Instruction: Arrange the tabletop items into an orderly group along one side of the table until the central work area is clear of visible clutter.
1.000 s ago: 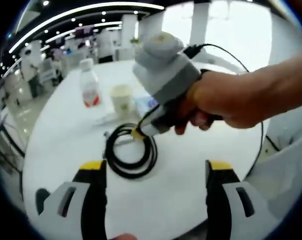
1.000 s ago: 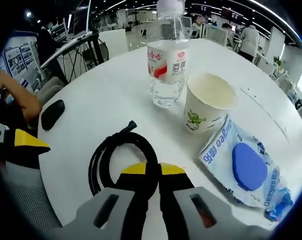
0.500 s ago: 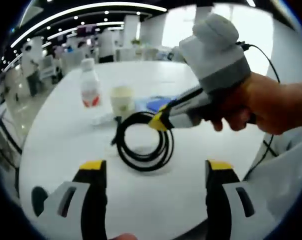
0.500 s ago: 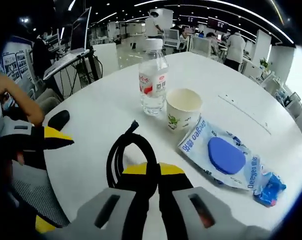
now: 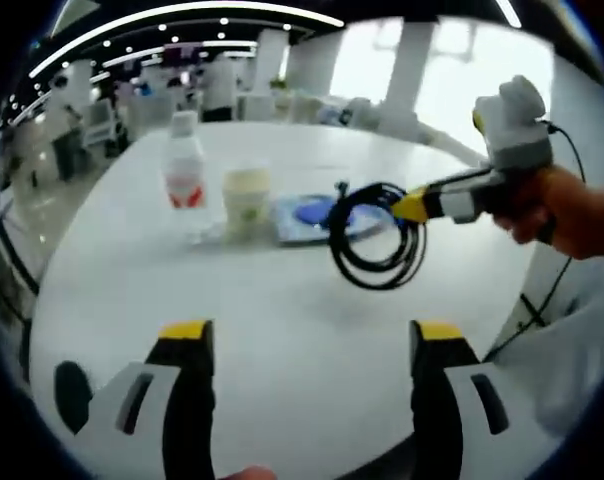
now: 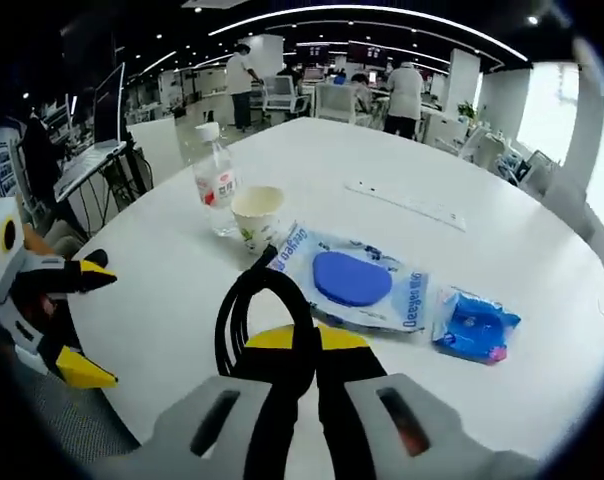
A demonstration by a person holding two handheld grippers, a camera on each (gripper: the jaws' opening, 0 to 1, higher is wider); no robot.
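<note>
**Coiled cable lifted clear of the worktop**

Centrally in the right gripper view, the right hand-held gripper has its yellow-tipped jaws closed tight on a black coiled cable; in the left gripper view the same coil hangs from that gripper's tip, raised above the white round worktop with a person's hand behind the tool. The left hand-held gripper stands with its jaws spread wide and nothing between them, over bare worktop.

Beyond the cable, a clear water bottle with a red label stands upright, capped; its fill level cannot be told. Just beside it stands a paper cup, open-topped; its contents cannot be made out. Next lies a flat clear packet enclosing a blue oval piece, and just beside that a small blue packet. A dark oval object rests near the worktop's edge by the left jaw.
</note>
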